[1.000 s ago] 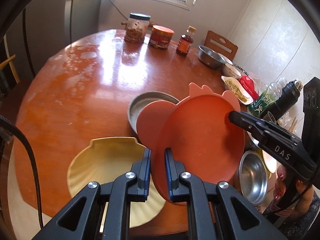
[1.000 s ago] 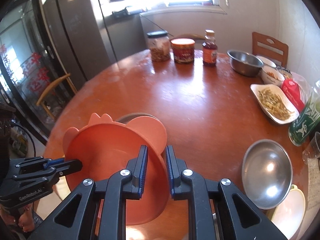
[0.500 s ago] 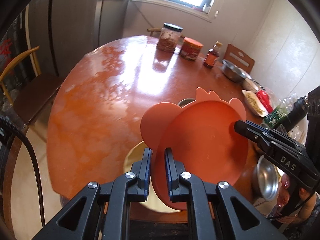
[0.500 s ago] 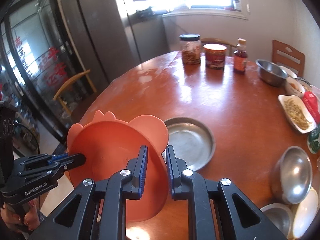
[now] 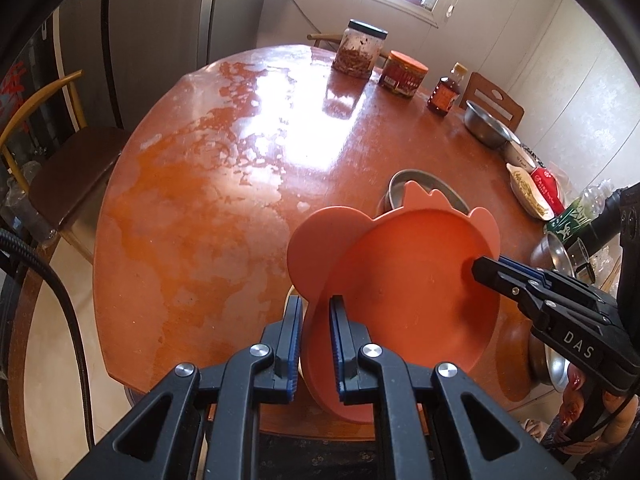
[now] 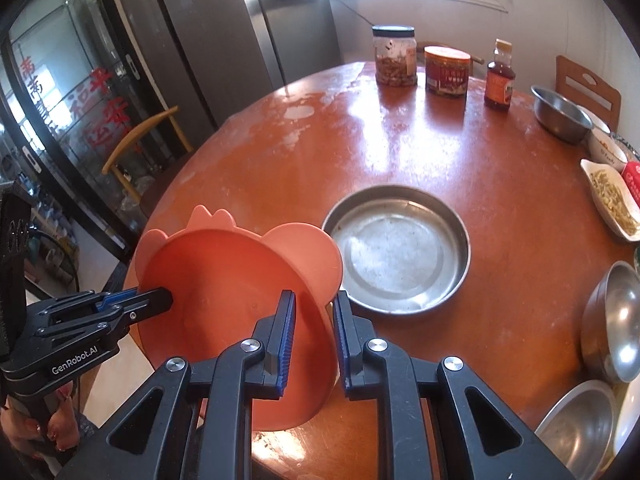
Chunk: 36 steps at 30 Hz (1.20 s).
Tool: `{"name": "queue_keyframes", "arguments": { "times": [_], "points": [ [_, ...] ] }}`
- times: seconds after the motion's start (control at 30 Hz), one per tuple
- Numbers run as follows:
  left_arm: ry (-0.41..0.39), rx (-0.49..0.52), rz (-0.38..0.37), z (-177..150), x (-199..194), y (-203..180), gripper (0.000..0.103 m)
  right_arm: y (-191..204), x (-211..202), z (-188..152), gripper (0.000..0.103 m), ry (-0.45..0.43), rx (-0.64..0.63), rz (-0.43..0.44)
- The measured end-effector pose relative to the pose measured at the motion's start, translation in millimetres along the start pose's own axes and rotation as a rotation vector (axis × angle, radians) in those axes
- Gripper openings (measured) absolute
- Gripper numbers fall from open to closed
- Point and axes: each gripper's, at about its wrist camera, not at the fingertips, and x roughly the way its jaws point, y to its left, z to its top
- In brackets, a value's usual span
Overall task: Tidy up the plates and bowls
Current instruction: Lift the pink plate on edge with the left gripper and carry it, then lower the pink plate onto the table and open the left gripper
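Note:
An orange plastic plate with ears (image 5: 412,292) (image 6: 224,300) hangs in the air above the near edge of the round table. My left gripper (image 5: 314,340) is shut on its left rim. My right gripper (image 6: 314,336) is shut on its opposite rim, and shows in the left wrist view (image 5: 484,268). A round steel pan (image 6: 396,256) sits on the table just beyond the plate, partly hidden in the left wrist view (image 5: 400,188). A sliver of a yellow plate (image 5: 292,292) peeks out below the orange one.
Steel bowls (image 6: 612,320) and a white dish (image 6: 632,412) crowd the right edge. Two jars (image 6: 394,56) and a bottle (image 6: 498,76) stand at the back, with a steel bowl (image 6: 560,114) and food dishes (image 6: 612,200) at the far right. A chair (image 5: 68,164) stands left.
Both grippers have risen and pulled back with the orange plate between them. The yellow plate is now almost hidden under it, and the steel pan is fully uncovered in the right wrist view.

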Motion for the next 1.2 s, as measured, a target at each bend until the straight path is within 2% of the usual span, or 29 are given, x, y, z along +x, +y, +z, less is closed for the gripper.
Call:
{"name": "queue_keyframes", "arguments": {
  "times": [0.43,1.2],
  "points": [
    [0.036,-0.017,0.017,3,20,4,0.013,-3,30,-8,0.021,0.08,0.0,-0.014],
    [0.042,0.023,0.047,5,29,1,0.014,-8,47,-13,0.022,0.112,-0.004,-0.02]
  ]
}}
